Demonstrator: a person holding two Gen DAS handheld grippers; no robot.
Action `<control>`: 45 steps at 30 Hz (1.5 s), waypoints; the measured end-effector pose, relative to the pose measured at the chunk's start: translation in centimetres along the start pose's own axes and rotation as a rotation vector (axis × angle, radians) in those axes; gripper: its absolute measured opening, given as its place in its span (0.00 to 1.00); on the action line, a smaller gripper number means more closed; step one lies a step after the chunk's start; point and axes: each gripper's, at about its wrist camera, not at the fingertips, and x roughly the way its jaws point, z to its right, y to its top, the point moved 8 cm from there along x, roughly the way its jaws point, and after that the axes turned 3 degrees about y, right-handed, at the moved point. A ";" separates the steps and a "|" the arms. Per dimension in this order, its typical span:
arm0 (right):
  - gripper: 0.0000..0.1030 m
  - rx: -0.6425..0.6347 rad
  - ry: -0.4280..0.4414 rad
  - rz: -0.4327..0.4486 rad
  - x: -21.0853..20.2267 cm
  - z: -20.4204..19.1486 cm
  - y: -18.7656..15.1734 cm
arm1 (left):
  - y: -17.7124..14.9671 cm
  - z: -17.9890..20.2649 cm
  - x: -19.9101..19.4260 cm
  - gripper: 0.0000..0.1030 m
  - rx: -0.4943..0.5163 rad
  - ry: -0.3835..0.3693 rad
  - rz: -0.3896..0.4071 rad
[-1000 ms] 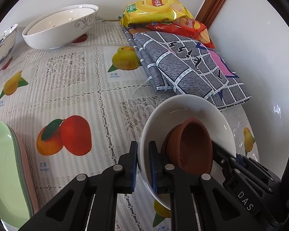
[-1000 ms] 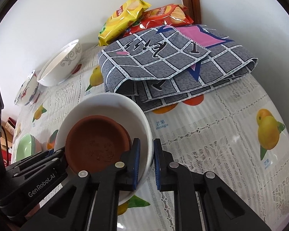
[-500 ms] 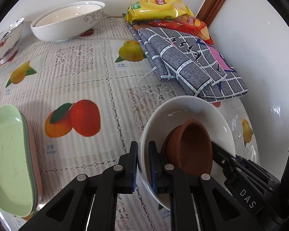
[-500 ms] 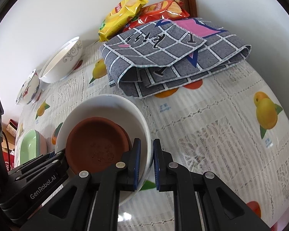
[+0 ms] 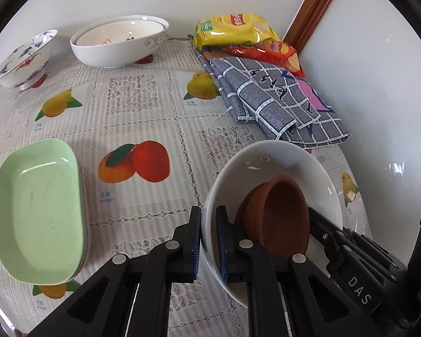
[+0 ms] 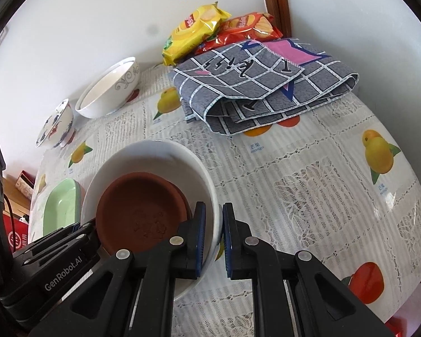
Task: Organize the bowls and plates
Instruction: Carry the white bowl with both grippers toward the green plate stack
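A white bowl (image 5: 269,163) (image 6: 154,154) hangs above the table, tilted, with a brown clay dish (image 5: 278,213) (image 6: 137,207) lying inside it. My left gripper (image 5: 209,238) is shut on the bowl's left rim. On the opposite rim my right gripper (image 6: 212,238) is shut too. Each gripper's black body shows in the other's view. A stack of green rectangular plates (image 5: 36,210) (image 6: 60,205) lies at the table's left. A large white patterned bowl (image 5: 118,42) (image 6: 109,90) and a small blue-and-red painted bowl (image 5: 22,59) (image 6: 56,126) stand by the back wall.
A folded grey checked cloth (image 5: 275,104) (image 6: 266,84) lies at the back right, with yellow (image 5: 235,29) (image 6: 193,32) and red (image 5: 269,53) (image 6: 244,28) snack bags behind it in the corner. The fruit-print tablecloth (image 5: 137,106) (image 6: 308,185) covers the table. Walls close off the back and right.
Both grippers have lifted the white bowl with the clay dish and drawn it back from the cloth. More of the table shows, and the green plates have come further into view.
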 end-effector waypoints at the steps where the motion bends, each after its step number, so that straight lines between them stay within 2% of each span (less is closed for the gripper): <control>1: 0.11 -0.001 0.002 0.003 -0.3 -0.3 0.0 | 0.0 -0.1 -0.4 0.10 -0.003 0.000 0.005; 17: 0.10 -0.027 0.019 0.053 -2.8 -3.9 -0.2 | 0.1 -2.4 -4.0 0.10 -0.018 0.015 0.065; 45: 0.11 -0.082 0.052 0.064 -2.8 -9.2 0.0 | 0.8 -7.0 -6.3 0.10 -0.092 0.026 0.101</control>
